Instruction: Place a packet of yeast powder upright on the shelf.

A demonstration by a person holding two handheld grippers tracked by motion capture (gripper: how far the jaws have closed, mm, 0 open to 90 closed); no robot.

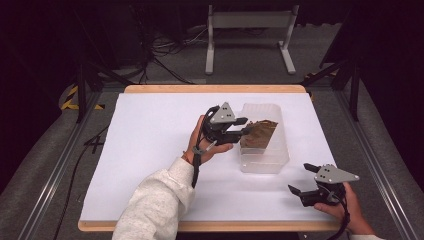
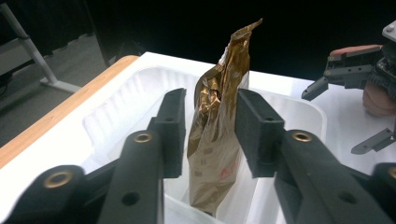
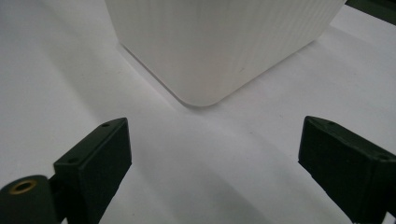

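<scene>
White table (image 1: 150, 150): L claw (image 1: 246, 125) around gold pouch (image 1: 258, 134), R claw (image 1: 299, 178) low, wide.

From my screen the white table cover (image 1: 150, 150) is lit brightly from overhead while the surroundings sink into near black, the gold bag (image 2: 215, 126) throws small glints, soft shadows lie beside the translucent tub (image 3: 219, 46), and nearby jaws look slightly blurred.

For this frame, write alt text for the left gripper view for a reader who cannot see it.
The left gripper's two black jaws stand on either side of a crumpled gold foil pouch standing upright in a translucent plastic bin, with a slight gap visible at each jaw. The bin rests on a white table, and the right gripper shows open farther off.
</scene>
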